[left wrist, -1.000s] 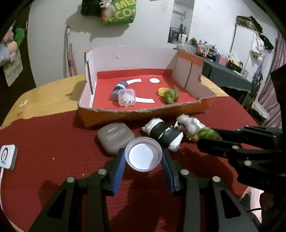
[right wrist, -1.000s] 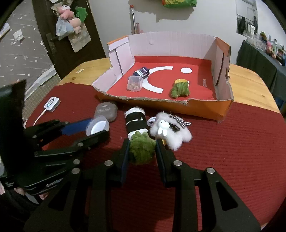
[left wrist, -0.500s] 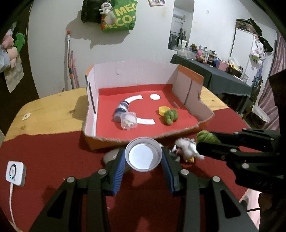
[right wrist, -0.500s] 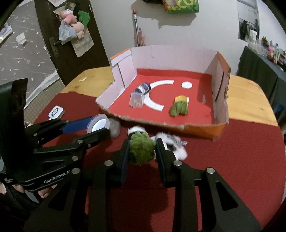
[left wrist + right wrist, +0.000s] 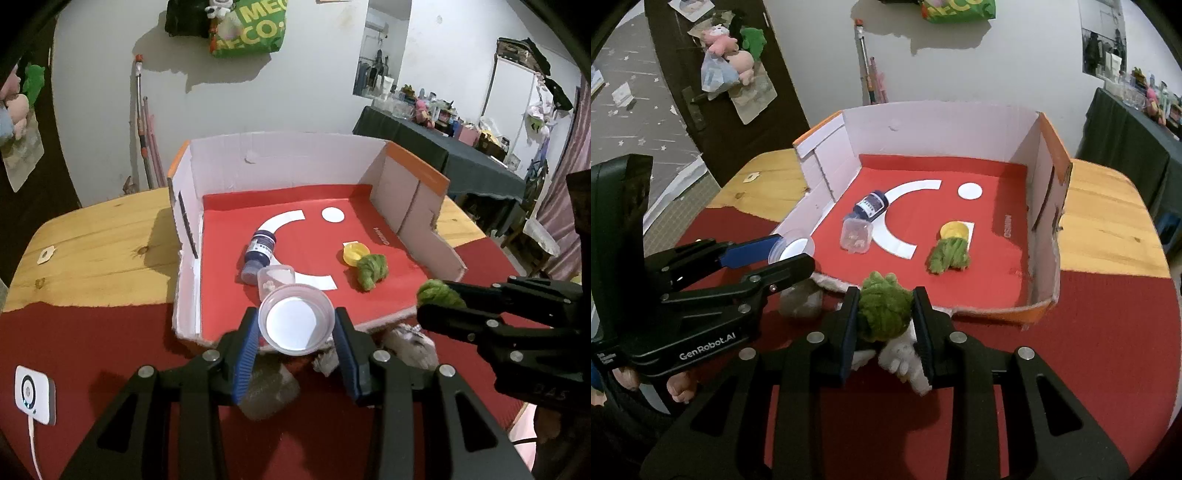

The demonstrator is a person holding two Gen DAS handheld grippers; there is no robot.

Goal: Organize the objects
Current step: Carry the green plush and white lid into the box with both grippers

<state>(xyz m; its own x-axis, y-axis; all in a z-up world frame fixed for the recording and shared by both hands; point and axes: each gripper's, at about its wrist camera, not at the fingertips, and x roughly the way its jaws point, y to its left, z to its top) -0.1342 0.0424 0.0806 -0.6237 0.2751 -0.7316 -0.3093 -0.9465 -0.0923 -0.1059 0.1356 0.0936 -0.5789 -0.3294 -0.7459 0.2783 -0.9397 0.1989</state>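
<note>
My left gripper (image 5: 296, 325) is shut on a small clear plastic cup (image 5: 296, 319) and holds it in the air over the near wall of the cardboard box (image 5: 280, 162). The cup also shows in the right wrist view (image 5: 792, 249). My right gripper (image 5: 885, 314) is shut on a green plush toy (image 5: 884, 310), raised just before the box's near edge; it also shows in the left wrist view (image 5: 439, 295). Inside the red-floored box (image 5: 1045, 206) lie a dark blue bottle (image 5: 260, 254), a clear lidded cup (image 5: 275, 278), a yellow lid (image 5: 354, 253) and a second green plush (image 5: 371, 271).
A white fluffy plush (image 5: 905, 360) and a grey case (image 5: 801, 301) lie on the red cloth below the grippers. A white charger puck (image 5: 35, 395) sits at the left of the cloth. The wooden tabletop (image 5: 96, 251) flanks the box.
Both grippers have lifted with their loads and moved forward from the cloth to the box's near edge. The items on the cloth now lie beneath them.
</note>
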